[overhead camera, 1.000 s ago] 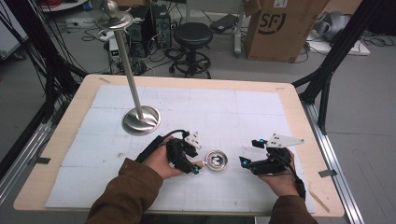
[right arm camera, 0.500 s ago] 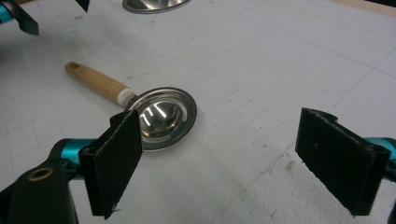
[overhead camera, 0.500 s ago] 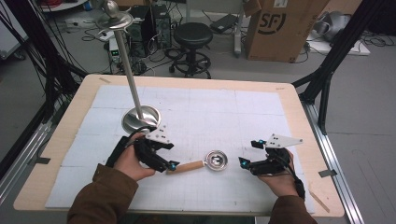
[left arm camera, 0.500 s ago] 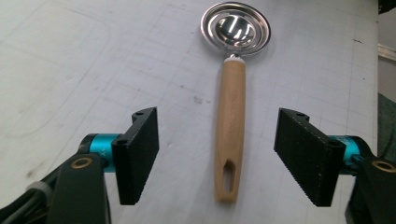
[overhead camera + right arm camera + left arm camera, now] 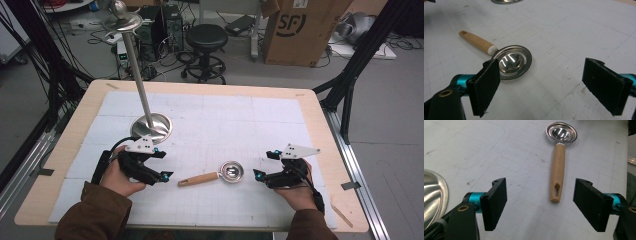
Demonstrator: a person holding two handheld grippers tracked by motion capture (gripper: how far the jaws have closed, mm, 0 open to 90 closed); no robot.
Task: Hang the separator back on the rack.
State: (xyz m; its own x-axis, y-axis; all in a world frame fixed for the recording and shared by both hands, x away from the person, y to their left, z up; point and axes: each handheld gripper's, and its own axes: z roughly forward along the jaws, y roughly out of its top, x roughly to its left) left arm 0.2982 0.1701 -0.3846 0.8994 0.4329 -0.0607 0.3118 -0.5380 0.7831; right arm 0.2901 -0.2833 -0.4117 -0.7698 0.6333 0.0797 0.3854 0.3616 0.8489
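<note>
My left gripper (image 5: 161, 165) has just been opening its jaws, and they now stand released with nothing between them, backed off to the left of the wooden handle's end; my right gripper (image 5: 261, 165) waits just right of the bowl, its jaws spread wide and empty too. The thing in hand is the small strainer (image 5: 212, 175) with a wooden handle (image 5: 557, 172) and a shiny metal bowl (image 5: 512, 61), lying flat on the white mat (image 5: 225, 115) of the desk (image 5: 320, 125), near the front edge and between my two grippers. Its long axis runs left to right, tipped slightly: the handle end points left and a touch nearer, the bowl points right and a touch farther. As I judge it, I have set the strainer down, so the good way to finish is to draw my left jaws straight away along that axis, keeping them wide and lifted clear of the handle tip so I don't nudge it. If I go for it again, I should close across the handle's width, not on the rounded bowl rim. The steel stand (image 5: 151, 126) sits just behind my left hand, so I must mind its base.
</note>
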